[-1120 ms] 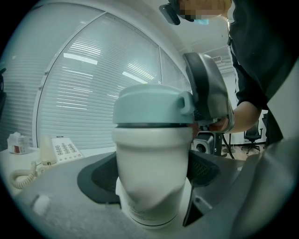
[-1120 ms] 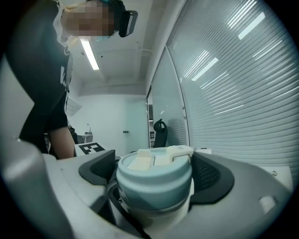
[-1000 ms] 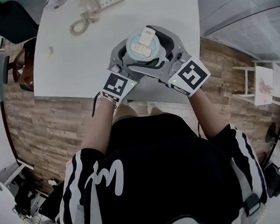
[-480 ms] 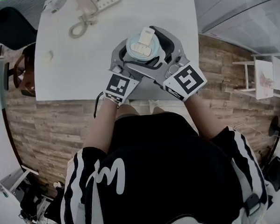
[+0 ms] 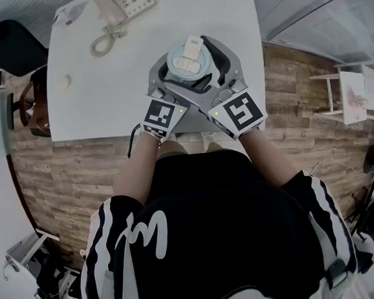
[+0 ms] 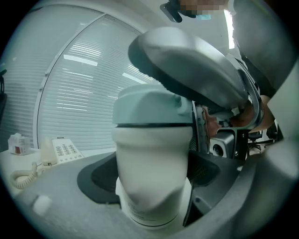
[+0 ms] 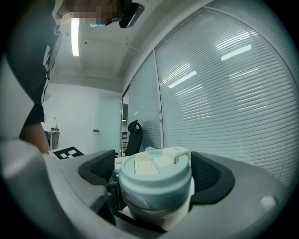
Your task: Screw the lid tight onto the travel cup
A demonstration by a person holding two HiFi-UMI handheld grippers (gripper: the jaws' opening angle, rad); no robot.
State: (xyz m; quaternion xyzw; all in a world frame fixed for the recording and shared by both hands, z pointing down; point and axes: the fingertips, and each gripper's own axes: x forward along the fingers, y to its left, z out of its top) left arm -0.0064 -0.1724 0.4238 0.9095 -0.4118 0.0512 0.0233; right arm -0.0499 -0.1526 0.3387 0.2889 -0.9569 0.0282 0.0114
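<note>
- White desk lay beneath.
- Left gripper's jaws pinched the travel cup body, over that desk.
- Right gripper's jaws clamped the lid seated on top.
- Tightening seemed in hand; next, likely another twist against the braced cup.

No word or number can be read. The left cube and right cube carry black-and-white square codes, not letters. Fine print low on the travel cup is blurred; the keys on the telephone are too small to make out.
</note>
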